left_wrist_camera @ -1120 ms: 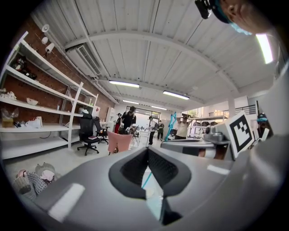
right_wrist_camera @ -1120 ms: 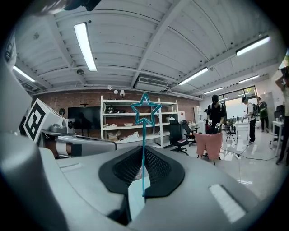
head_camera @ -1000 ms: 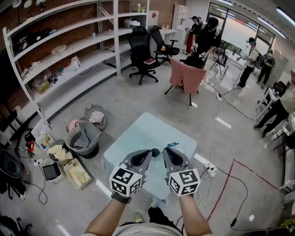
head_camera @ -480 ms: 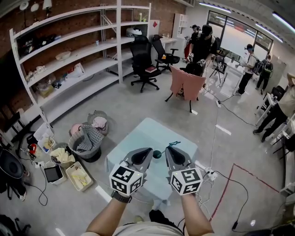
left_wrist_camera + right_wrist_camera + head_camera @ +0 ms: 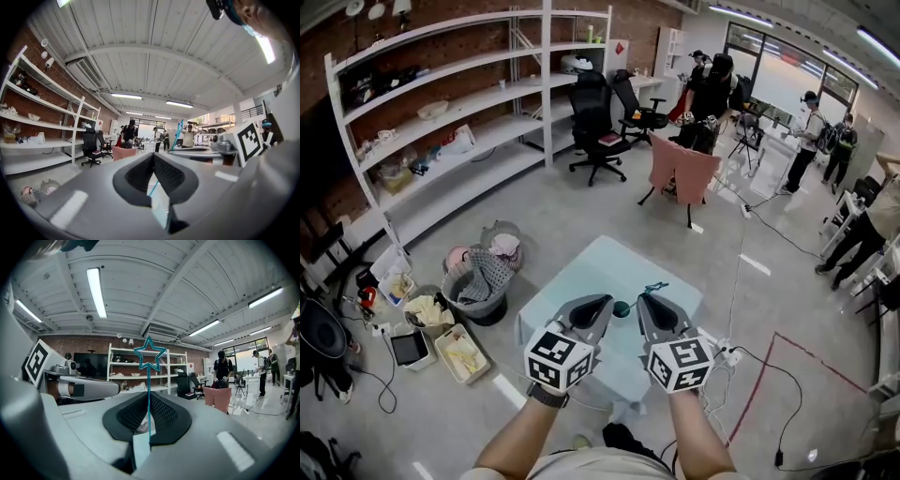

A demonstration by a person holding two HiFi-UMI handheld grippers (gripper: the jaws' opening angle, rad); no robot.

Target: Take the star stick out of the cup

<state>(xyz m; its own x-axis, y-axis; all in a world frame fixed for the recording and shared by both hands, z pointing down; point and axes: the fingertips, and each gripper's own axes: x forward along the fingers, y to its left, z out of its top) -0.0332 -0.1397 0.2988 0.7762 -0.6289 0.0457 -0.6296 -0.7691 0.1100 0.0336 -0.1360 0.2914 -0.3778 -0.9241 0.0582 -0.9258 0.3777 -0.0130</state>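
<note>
In the right gripper view, the teal star stick (image 5: 150, 354) stands upright with my right gripper (image 5: 149, 412) shut on its thin stem. From the head view, the star stick (image 5: 654, 287) pokes up from the right gripper (image 5: 647, 300) over the pale blue table (image 5: 581, 272). A small dark teal cup (image 5: 621, 307) shows between the two gripper tips. My left gripper (image 5: 602, 302) is level with the right one and beside the cup; its jaws (image 5: 153, 164) are shut, with nothing seen held. The left gripper view shows the star stick (image 5: 179, 133) beside the right gripper (image 5: 206, 151).
A basket of clothes (image 5: 478, 277) and boxes of clutter (image 5: 441, 337) stand on the floor left of the table. A power strip (image 5: 727, 352) and cables lie to the right. Shelves (image 5: 441, 122), office chairs (image 5: 595, 122), a pink-draped chair (image 5: 682, 169) and several people are further back.
Both grippers have stayed close together over the table, with the stick still in the right one. The view has shifted a little; nothing was let go or taken.
</note>
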